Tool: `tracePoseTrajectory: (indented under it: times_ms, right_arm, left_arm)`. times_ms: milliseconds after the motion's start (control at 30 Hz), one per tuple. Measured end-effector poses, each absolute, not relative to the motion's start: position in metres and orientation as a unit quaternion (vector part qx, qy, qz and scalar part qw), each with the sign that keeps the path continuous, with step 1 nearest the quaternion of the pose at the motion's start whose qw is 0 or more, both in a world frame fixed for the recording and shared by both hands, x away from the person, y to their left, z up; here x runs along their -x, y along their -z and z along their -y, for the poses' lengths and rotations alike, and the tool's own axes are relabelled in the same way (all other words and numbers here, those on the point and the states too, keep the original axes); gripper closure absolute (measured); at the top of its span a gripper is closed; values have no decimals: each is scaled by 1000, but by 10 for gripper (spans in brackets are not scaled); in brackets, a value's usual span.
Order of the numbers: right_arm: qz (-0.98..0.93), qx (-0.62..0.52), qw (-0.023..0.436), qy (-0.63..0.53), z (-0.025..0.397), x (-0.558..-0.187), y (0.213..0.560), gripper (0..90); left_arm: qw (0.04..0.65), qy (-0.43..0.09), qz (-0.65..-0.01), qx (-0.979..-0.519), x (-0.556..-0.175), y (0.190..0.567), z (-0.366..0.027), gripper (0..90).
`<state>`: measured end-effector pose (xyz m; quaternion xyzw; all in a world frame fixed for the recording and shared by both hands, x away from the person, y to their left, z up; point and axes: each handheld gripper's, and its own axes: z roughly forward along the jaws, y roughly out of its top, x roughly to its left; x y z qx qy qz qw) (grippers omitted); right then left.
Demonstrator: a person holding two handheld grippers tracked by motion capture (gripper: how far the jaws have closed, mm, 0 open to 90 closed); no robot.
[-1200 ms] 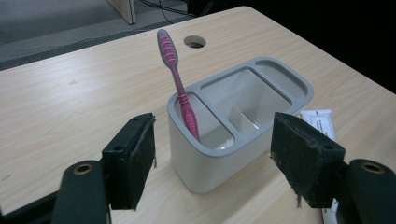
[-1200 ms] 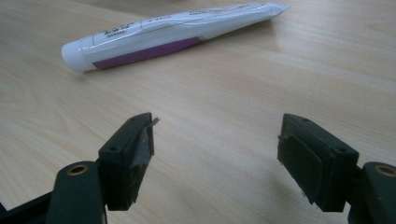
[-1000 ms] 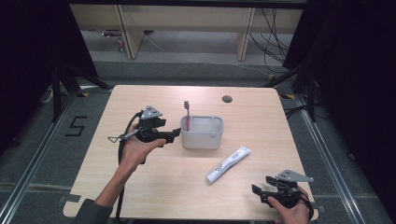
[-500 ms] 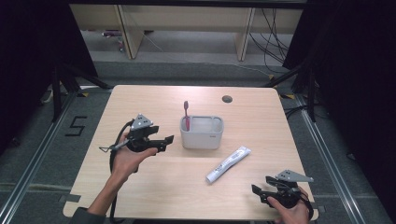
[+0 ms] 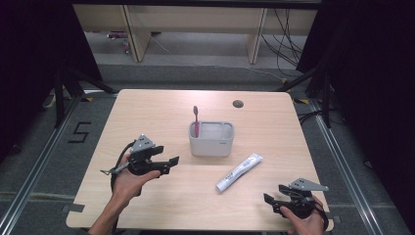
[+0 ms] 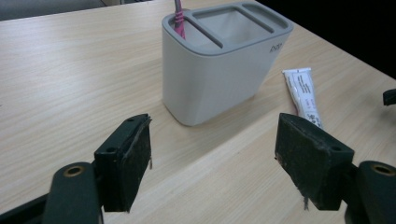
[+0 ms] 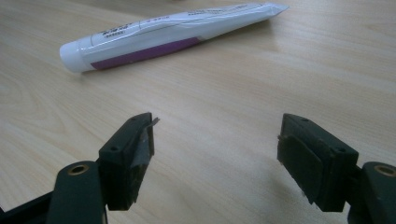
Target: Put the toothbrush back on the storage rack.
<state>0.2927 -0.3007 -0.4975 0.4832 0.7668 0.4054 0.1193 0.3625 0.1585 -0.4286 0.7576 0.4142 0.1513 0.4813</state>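
Note:
A grey toothbrush holder (image 5: 211, 139) stands at the middle of the table, with a pink toothbrush (image 5: 195, 119) upright in its left slot. A white toothpaste tube (image 5: 239, 171) lies flat to the holder's front right. My left gripper (image 5: 170, 165) is open and empty, left of the holder and pointing at it. Its own view shows the holder (image 6: 219, 60), the toothbrush (image 6: 178, 18) and the tube (image 6: 303, 93) beyond the open left gripper (image 6: 215, 158). My right gripper (image 5: 272, 195) is open near the front right corner. The tube (image 7: 173, 35) lies ahead of the right gripper (image 7: 215, 154).
A dark round hole (image 5: 238, 104) sits in the wooden table (image 5: 147, 112) near its far edge. Beyond the table stand wooden shelf units (image 5: 195, 24) with cables on the floor. A floor mark "5" (image 5: 79, 132) lies left of the table.
My left gripper has drawn back from the holder, moving left and toward the front of the table. The right gripper and the objects have stayed put.

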Motion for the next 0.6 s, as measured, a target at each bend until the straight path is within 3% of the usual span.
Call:
tracePoseTrajectory:
  times_ms: [600]
  right_arm:
    - [-768,-483,135,-398,301,-292,496,277]
  left_arm:
    - [470,-176,-412,-761,-349,448,-172,257]
